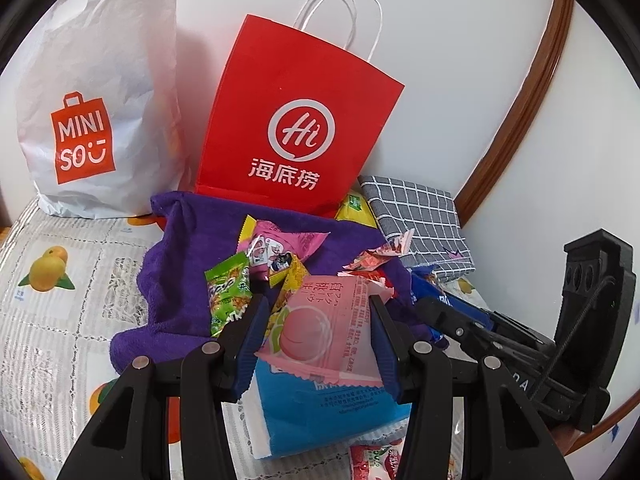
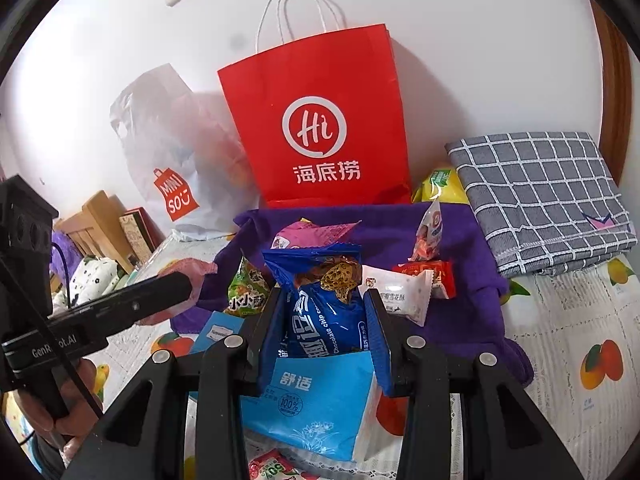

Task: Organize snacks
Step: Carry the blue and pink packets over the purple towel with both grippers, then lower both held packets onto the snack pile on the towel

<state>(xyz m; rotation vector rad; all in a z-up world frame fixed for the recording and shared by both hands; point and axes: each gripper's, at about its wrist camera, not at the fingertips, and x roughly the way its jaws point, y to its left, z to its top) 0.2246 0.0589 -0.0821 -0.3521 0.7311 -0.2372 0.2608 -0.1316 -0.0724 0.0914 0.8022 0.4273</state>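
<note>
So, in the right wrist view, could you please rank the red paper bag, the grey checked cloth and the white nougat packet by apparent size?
1. Red paper bag
2. Grey checked cloth
3. White nougat packet
The packet lies nearest the camera yet looks smallest.

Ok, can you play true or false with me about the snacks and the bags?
1. The left gripper holds a pink peach snack packet. True.
2. The right gripper holds a green packet. False: it holds a blue chocolate chip cookie packet.
3. The red paper bag has white handles. True.
4. The snacks lie on a yellow towel. False: the towel is purple.
5. A grey checked cloth is folded beside the red paper bag. True.
</note>
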